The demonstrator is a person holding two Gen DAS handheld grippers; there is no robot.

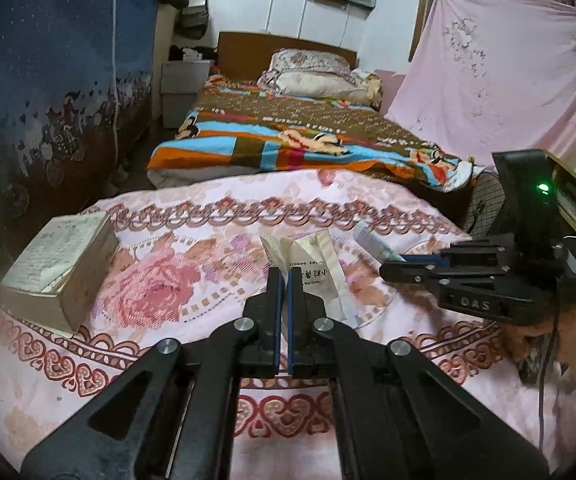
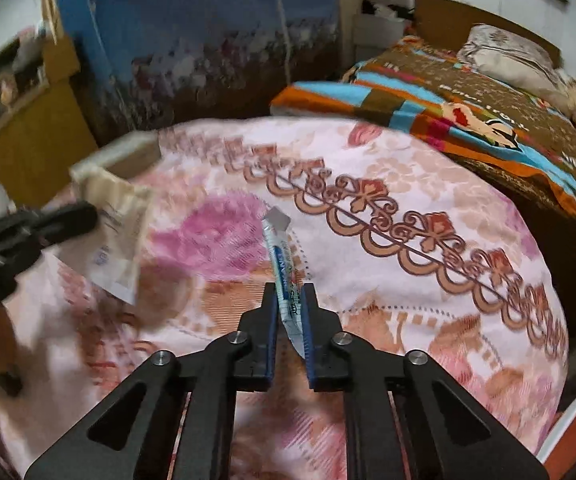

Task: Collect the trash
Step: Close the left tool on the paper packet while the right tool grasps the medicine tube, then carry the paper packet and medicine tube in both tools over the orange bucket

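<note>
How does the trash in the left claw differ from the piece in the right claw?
The paper packet in the left claw is wide, cream and creased; the sachet in the right claw is a narrow blue-and-white strip. The packet spreads beyond its pads; the sachet points straight ahead. Both are clamped above the floral cloth.

Both fisheyes ride my wrists, looking close and steeply down along the fingers at the pink floral cloth [image 1: 192, 216]; left view faces the bed [image 1: 288, 132], right view angles leftward, sharing cloth, bed and blue curtain [image 2: 192, 20].
</note>
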